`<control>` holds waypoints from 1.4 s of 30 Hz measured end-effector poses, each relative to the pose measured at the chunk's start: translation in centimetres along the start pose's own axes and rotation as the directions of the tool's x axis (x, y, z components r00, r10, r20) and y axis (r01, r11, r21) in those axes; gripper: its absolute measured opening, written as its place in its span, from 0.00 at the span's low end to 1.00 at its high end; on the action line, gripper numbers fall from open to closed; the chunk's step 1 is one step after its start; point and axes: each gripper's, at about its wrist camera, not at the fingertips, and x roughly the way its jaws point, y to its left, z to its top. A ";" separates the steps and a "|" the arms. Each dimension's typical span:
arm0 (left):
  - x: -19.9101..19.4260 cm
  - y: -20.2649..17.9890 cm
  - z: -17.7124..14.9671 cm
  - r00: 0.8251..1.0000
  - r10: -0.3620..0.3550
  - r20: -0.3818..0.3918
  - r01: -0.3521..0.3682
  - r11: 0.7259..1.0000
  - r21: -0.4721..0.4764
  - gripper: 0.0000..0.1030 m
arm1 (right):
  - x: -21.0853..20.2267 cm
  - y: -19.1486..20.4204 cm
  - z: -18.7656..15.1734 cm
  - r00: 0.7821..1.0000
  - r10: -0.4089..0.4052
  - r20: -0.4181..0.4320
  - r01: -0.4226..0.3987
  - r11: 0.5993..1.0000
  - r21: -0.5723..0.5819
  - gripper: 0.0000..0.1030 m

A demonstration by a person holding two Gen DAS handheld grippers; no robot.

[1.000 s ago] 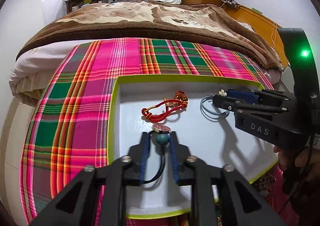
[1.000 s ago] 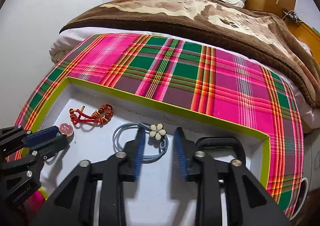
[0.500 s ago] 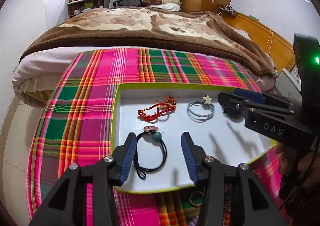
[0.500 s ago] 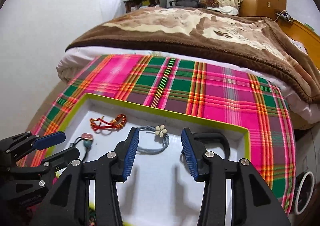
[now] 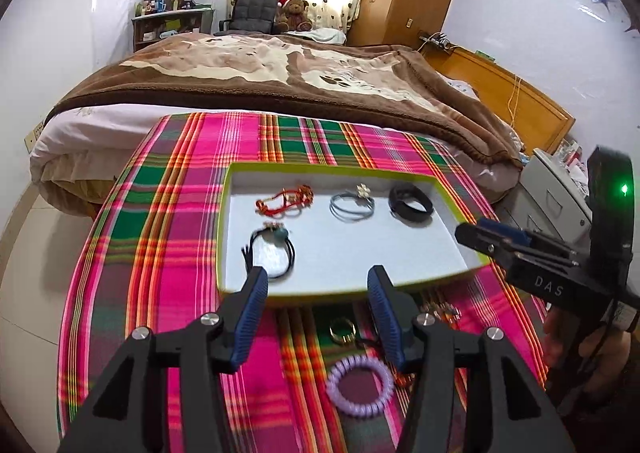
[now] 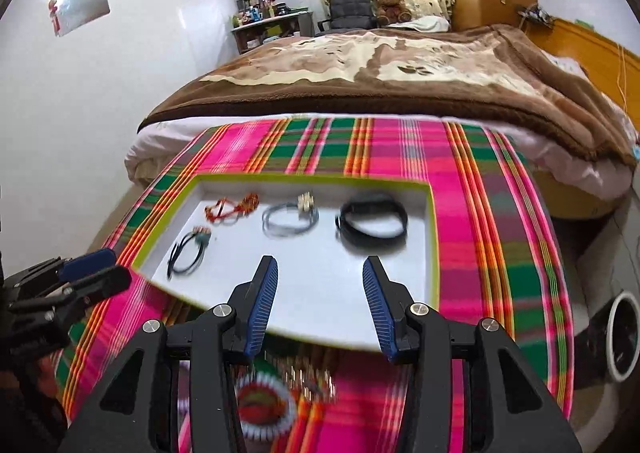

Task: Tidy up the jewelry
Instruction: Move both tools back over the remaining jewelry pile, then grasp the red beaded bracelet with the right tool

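the tray (image 5: pixel 348 173), a shallow white box with a lime-green rim, sits on the plaid cloth (image 5: pixel 168 213) covering the tabletop at the foot of the bed (image 5: pixel 280 69). four pieces already lie inside it, apart from one another: the red cord bracelet (image 5: pixel 285 200) at the far left, the grey hair tie (image 5: pixel 352 204) with a flower charm in the middle, the black band (image 5: pixel 411 205) at the far right, and the black cord with a teal bead (image 5: pixel 272 249) nearer the front left corner.

the left claw (image 5: pixel 314 317) hangs over the tray's near edge; its jaws are opening, with nothing between them. the right claw (image 6: pixel 318 301) stands wide apart over the front of the tray and grips nothing.

step in hand, as judged: between placements, with both claws free for the next pick.

loose pieces wait on the cloth in front of the tray: the purple coil hair tie (image 5: pixel 359 381), a gold ring (image 5: pixel 342 329), and a small metallic piece (image 5: pixel 438 309) too small to identify. the right wrist view shows a white-rimmed round piece (image 6: pixel 262 403), blurred.

next move, as judged: lower one claw over a loose piece, the coil tie being the easiest target, straddle its rim, close gently, then carry it to a bare patch of the tray floor.
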 end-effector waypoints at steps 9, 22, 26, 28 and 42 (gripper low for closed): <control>-1.3 0.9 -3.6 1.000 -0.004 -0.018 0.003 0.999 -0.044 0.52 | -1.9 -0.1 -4.5 0.999 0.024 -0.027 -0.024 1.000 0.004 0.44; -1.4 1.6 -7.0 0.998 -0.029 -0.058 0.025 0.998 -0.064 0.52 | 0.2 1.8 -7.7 0.990 0.108 -0.094 -0.105 0.994 0.033 0.44; -1.4 1.9 -7.3 0.998 -0.033 -0.062 0.029 0.997 -0.069 0.52 | 1.0 2.2 -7.5 0.989 0.100 -0.107 -0.099 0.995 0.021 0.44; -1.3 2.0 -7.4 0.997 -0.034 -0.069 0.029 0.997 -0.069 0.52 | 1.2 2.4 -7.4 0.989 0.105 -0.106 -0.104 0.994 0.016 0.44; -0.7 2.0 -7.7 0.995 -0.033 -0.092 0.027 0.997 -0.066 0.52 | 1.7 2.9 -7.6 0.995 0.047 -0.092 -0.049 0.999 -0.020 0.11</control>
